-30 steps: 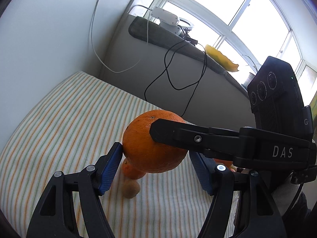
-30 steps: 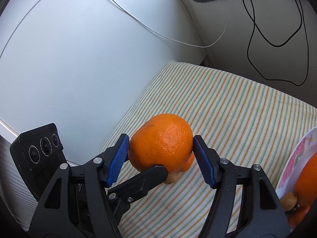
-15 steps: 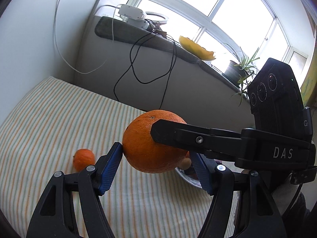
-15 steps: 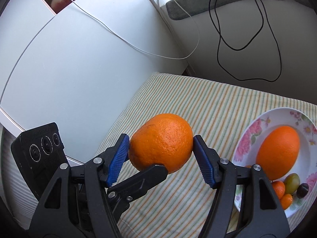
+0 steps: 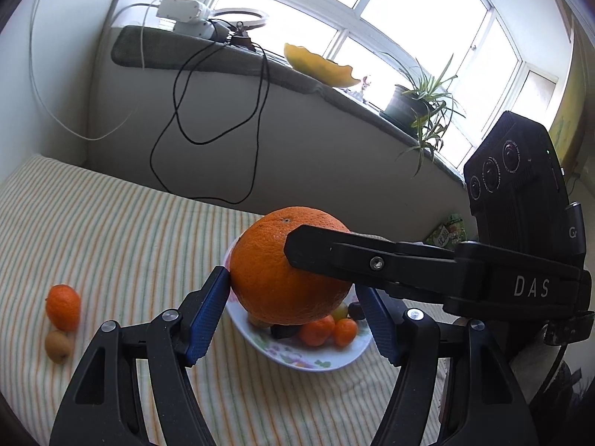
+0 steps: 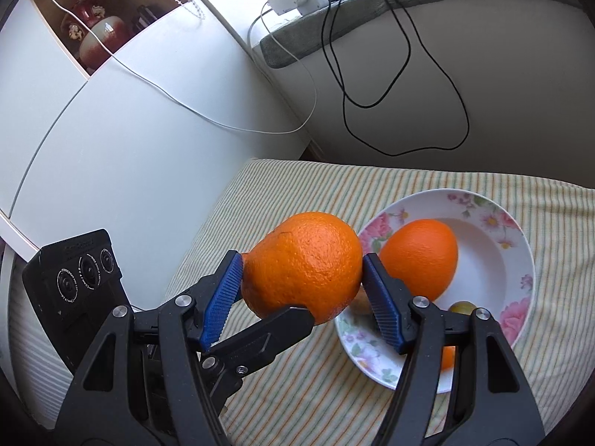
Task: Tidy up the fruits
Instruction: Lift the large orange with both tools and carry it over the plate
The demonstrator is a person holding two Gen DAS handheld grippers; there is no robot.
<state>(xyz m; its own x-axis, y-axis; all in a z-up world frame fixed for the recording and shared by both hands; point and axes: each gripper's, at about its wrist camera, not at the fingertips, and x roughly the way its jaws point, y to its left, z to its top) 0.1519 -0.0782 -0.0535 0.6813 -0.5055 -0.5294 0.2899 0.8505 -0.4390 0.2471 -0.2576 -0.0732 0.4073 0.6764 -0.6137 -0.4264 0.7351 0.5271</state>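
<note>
Both grippers hold one large orange (image 5: 290, 267) between them, in the air above the near rim of a floral plate (image 5: 297, 360). My left gripper (image 5: 293, 308) and my right gripper (image 6: 303, 286) are each shut on it, crossing each other. The orange also shows in the right wrist view (image 6: 303, 264). The plate (image 6: 494, 223) holds a second big orange (image 6: 420, 256), small mandarins (image 5: 316, 330), a green grape (image 6: 461, 306) and dark fruits. A small mandarin (image 5: 63, 306) and a tan fruit (image 5: 57, 345) lie on the striped cloth at left.
A striped cloth (image 5: 111, 230) covers the surface. A white cabinet (image 6: 111, 148) stands at the left. A sill behind carries a power strip (image 5: 186, 15), black cables (image 5: 208, 122), a yellow dish (image 5: 319, 67) and a potted plant (image 5: 420, 107).
Both grippers have carried the big orange to the right, from over the small mandarin and tan fruit to the plate's near rim. The grip has not changed.
</note>
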